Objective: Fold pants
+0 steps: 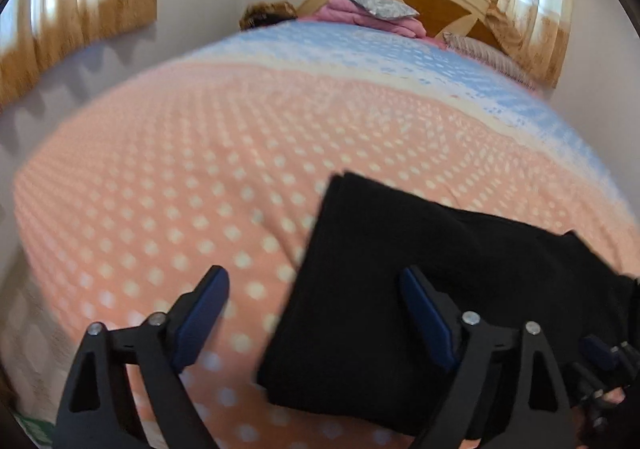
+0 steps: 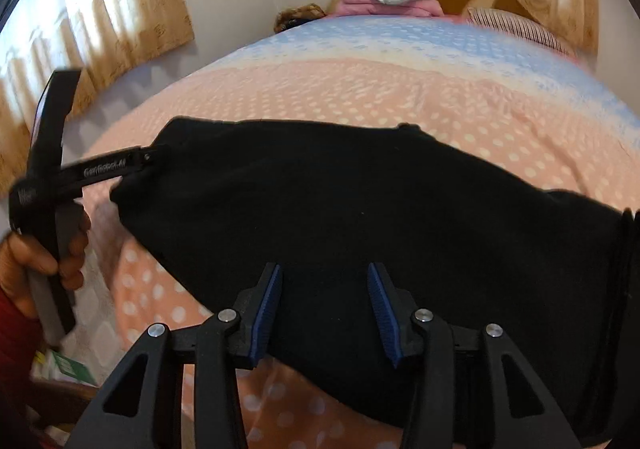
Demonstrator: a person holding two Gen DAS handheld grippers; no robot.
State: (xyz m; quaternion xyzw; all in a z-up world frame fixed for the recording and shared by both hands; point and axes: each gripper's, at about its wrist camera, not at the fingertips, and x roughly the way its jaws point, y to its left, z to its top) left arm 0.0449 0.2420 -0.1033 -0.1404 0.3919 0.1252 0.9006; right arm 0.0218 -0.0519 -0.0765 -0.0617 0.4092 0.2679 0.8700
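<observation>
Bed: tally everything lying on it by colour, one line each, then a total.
Black: 1, the pants, spread near the foot of the bed.
Pink: 1, a folded blanket by the headboard.
Grey patterned: 1, a pillow on top of the blanket.
Striped: 1, a pillow to the right of the blanket.
Total: 4

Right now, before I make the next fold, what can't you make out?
- Pants, right wrist view: right end cut off by the frame edge; fold count unreadable in black fabric.
- Left gripper, right wrist view: fingers hidden against the pants.
- Right gripper, left wrist view: mostly cropped at the edge.
</observation>
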